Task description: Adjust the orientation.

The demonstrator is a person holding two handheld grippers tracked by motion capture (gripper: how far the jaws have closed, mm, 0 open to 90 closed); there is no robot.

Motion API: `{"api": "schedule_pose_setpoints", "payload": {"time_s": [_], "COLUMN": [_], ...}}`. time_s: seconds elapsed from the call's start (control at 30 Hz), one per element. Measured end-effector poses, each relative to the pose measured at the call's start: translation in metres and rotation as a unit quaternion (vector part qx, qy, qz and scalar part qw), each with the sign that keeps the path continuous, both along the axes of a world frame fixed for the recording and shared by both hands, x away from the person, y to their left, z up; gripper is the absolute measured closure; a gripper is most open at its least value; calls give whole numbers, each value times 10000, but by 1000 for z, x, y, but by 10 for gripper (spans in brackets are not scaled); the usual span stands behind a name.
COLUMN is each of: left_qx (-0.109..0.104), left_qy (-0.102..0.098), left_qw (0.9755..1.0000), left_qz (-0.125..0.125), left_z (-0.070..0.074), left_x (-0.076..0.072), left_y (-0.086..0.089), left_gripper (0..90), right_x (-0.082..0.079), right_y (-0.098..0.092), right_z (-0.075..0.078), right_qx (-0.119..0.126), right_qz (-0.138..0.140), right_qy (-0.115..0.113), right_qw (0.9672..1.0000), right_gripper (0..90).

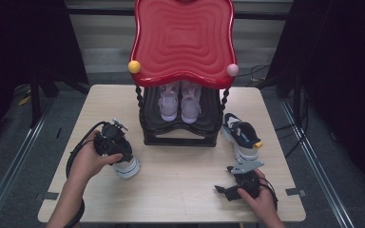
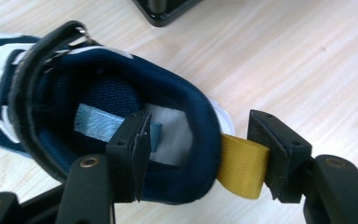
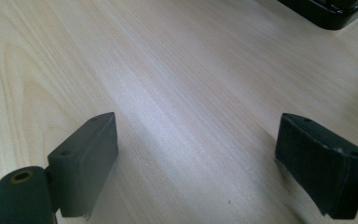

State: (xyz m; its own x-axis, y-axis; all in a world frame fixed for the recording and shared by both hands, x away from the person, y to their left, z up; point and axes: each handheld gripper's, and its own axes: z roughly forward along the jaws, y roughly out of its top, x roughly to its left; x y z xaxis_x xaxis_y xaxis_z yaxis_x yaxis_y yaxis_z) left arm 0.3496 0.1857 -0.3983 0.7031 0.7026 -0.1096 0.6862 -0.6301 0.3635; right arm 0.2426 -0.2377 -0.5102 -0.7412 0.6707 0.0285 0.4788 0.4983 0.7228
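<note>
Left fingers (image 2: 200, 149) parted astride navy shoe (image 2: 121, 112) heel, toe cut off; right fingers (image 3: 209, 163) wide apart.

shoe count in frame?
4. Two lilac shoes side by side on the black rack's lower shelf; one navy shoe on the table right of the rack; one navy shoe at the left claw. More may be hidden under the red top.

Left tool (image 2: 198, 149) jaws apart, right tool (image 3: 196, 163) jaws wide, hands low
</note>
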Motion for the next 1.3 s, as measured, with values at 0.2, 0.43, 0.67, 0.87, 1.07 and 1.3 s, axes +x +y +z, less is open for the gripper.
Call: {"api": "schedule_pose_setpoints", "payload": {"time_s": [0.2, 0.43, 0.67, 0.87, 1.07, 1.3], "left_qx": [323, 803, 1037, 1079, 1091, 1080], "left_qy": [195, 585, 846, 892, 881, 893], "left_qw": [9988, 9923, 9862, 9845, 9847, 9848], "left_qz": [-303, -742, -978, -1054, -1030, -1027], "left_z": [-1, -8, -13, -16, -16, -17], "left_x": [3, 12, 16, 17, 18, 18], "left_y": [-5, -15, -23, -27, -26, -29], "left_gripper": [418, 474, 539, 564, 568, 576], "right_x": [0, 0, 0, 0, 0, 0], "right_y": [0, 0, 0, 0, 0, 0], "right_z": [0, 0, 0, 0, 0, 0], "right_qx": [0, -1, -1, -1, -1, 6], "right_qz": [1, 5, 9, 7, 8, 7], "right_qy": [2, 3, 1, 6, 8, 10], "right_qw": [10000, 10000, 10000, 10000, 10000, 10000], "right_gripper": [127, 126, 126, 126, 127, 127]}}
